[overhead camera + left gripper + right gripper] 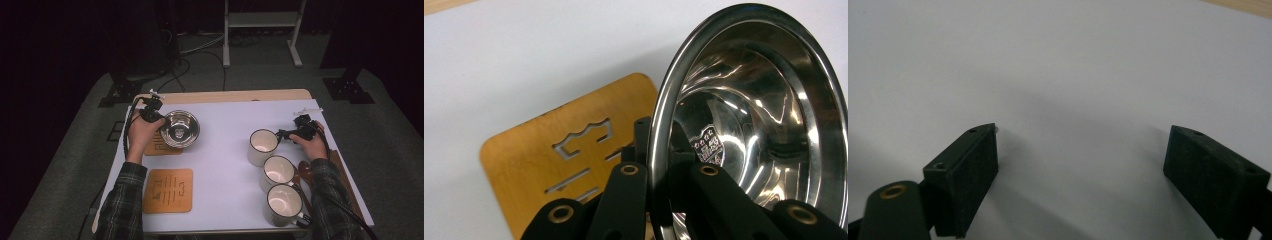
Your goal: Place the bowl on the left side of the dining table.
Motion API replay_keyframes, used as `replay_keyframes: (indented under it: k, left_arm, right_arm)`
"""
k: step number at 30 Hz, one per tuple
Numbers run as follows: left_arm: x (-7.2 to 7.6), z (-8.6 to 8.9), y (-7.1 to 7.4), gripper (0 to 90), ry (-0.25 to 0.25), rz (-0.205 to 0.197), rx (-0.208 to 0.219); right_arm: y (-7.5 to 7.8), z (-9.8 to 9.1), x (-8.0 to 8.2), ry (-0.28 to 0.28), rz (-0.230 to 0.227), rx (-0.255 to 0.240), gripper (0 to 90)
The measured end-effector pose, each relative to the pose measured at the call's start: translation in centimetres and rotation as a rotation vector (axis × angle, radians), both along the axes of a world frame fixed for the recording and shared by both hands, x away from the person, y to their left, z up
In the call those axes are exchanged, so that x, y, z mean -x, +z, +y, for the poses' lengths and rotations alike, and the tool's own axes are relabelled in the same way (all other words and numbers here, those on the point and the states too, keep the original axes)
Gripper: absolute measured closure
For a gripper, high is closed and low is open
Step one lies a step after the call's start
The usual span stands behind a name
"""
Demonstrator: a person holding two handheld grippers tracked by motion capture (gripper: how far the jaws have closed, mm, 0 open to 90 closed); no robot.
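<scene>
Bowl [180, 129] of shiny steel sits clamped by its rim in the left tool [152, 114], one jaw inside the rim and one outside, and it is tipped up over the far wooden coaster [569, 155], which lies under and just behind that tool on the white counter [225, 150]. The right tool [292, 134] stands wide with nothing between its jaws, resting low over bare counter just beside the handle side of the farthest mug [262, 146]. Two more mugs [278, 171] line up nearer the person, and a second coaster [168, 190] lies well apart from the left tool, towards the person.
</scene>
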State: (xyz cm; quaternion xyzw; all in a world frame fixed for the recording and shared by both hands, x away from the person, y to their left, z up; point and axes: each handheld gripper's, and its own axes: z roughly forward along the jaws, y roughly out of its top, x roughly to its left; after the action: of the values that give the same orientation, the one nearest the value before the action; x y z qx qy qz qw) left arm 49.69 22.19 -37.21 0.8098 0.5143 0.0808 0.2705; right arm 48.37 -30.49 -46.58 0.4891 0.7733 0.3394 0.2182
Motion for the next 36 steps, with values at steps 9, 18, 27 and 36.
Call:
replay_keyframes:
  k: [9,18,27,36]
  left_arm:
    - [-0.4,1.9,-0.8,87.8,0.056,0.015,-0.021]
    - [-0.6,3.1,-1.4,87.8,0.096,0.033,-0.035]
    - [-0.7,3.5,-1.8,87.8,0.111,0.047,-0.072]
    - [-0.7,3.7,-1.8,87.7,0.114,0.059,-0.073]
  right_arm:
    - [0.0,0.0,0.0,0.000,-0.001,0.000,12.9]
    - [0.0,0.0,0.0,-0.001,-0.001,0.000,12.8]
    - [0.0,0.0,0.0,-0.001,-0.001,0.000,12.9]
    - [0.0,0.0,0.0,-0.002,-0.001,0.000,12.9]
